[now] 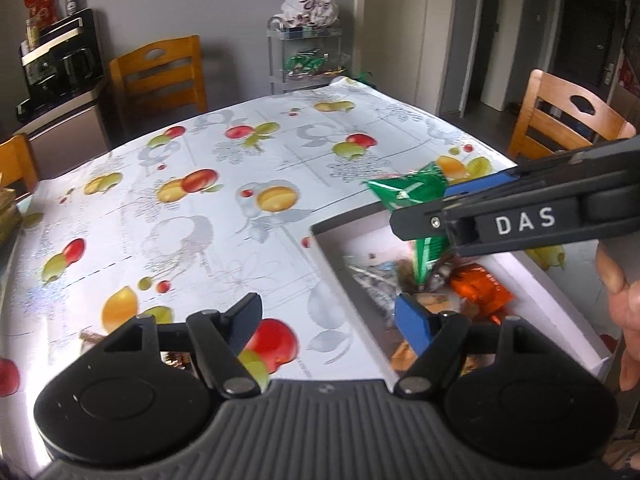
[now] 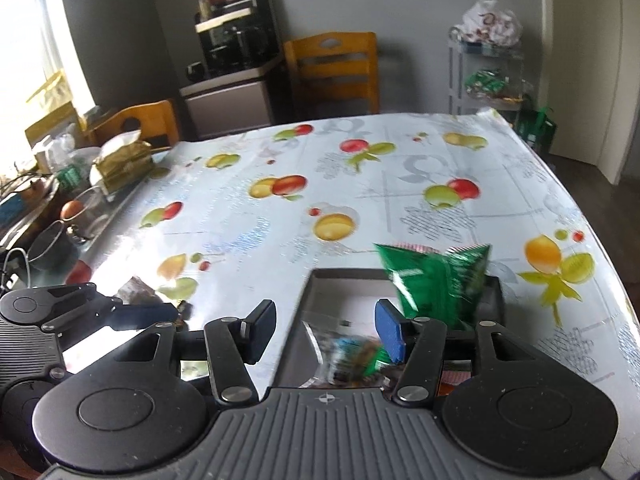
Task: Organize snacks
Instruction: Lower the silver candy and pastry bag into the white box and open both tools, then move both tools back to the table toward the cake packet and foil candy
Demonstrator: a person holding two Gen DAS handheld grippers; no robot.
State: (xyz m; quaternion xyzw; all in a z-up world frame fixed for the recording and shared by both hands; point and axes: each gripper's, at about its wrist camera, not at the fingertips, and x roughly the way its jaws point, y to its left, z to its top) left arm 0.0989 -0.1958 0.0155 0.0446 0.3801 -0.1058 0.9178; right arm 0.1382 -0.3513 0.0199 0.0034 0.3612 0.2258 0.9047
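A shallow white box sits on the fruit-print table and holds several wrapped snacks, among them an orange packet. A green snack bag stands at the box's far side; it also shows in the right wrist view, blurred, just beyond the blue fingertip and free of it. My right gripper is open over the box. It also shows in the left wrist view. My left gripper is open and empty, straddling the box's left wall. A small brown snack lies left of the box.
Wooden chairs stand around the table. A coffee machine on a cabinet and a wire rack with bags stand at the back wall. Clutter with a tissue box crowds the table's left edge.
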